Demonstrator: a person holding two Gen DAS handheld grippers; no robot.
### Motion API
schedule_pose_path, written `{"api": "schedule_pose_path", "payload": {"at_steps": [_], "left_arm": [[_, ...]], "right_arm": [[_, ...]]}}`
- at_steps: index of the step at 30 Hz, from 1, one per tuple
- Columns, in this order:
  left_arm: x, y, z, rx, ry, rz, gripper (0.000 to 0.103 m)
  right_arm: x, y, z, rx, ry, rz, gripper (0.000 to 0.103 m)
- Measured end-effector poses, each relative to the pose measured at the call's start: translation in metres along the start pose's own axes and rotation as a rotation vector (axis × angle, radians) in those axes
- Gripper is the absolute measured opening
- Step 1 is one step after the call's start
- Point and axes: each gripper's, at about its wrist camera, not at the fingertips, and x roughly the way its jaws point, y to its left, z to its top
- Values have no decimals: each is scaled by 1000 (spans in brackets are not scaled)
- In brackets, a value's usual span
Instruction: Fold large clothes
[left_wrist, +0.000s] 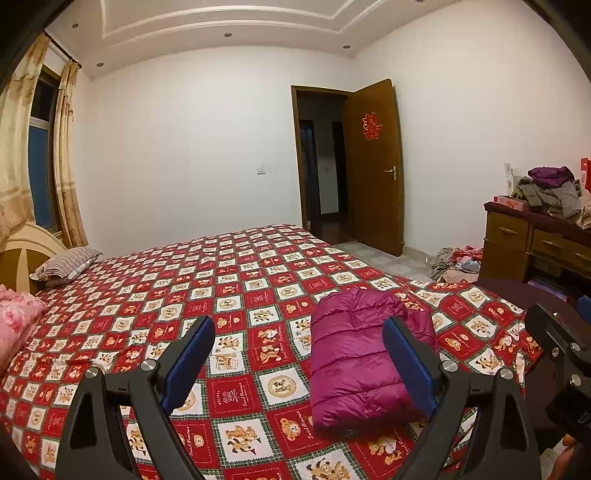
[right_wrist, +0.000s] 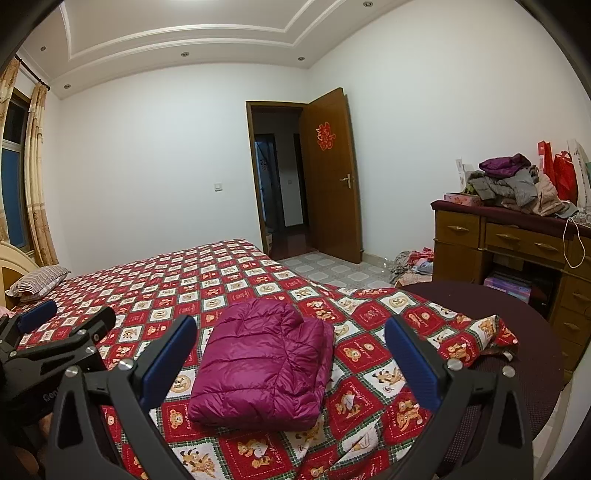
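Covering the bed (right_wrist: 229, 280), red bear-print bedspread (left_wrist: 236, 288); bedroom door (right_wrist: 328, 177) open.

Even, warm light from recessed ceiling lights (left_wrist: 227, 35); sharp centre, strong fisheye bending, dark corners.

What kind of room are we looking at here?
A home bedroom, most likely: a bed under a red bear-print cover with a striped pillow, a wooden dresser heaped with clothes, and a folded purple jacket.

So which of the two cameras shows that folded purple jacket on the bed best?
The right wrist view: the folded purple jacket lies whole between the open tool's fingers. In the left wrist view, one finger covers part of its right side.
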Motion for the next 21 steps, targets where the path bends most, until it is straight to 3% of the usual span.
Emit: {"api": "schedule_pose_path", "payload": {"at_steps": [10, 21], "left_arm": [[1, 4, 1, -23, 12, -66, 93], [4, 7, 2, -35, 13, -23, 93]], "right_arm": [[0, 0, -3, -2, 9, 4, 103], [1, 2, -6, 0, 16, 3, 103]]}}
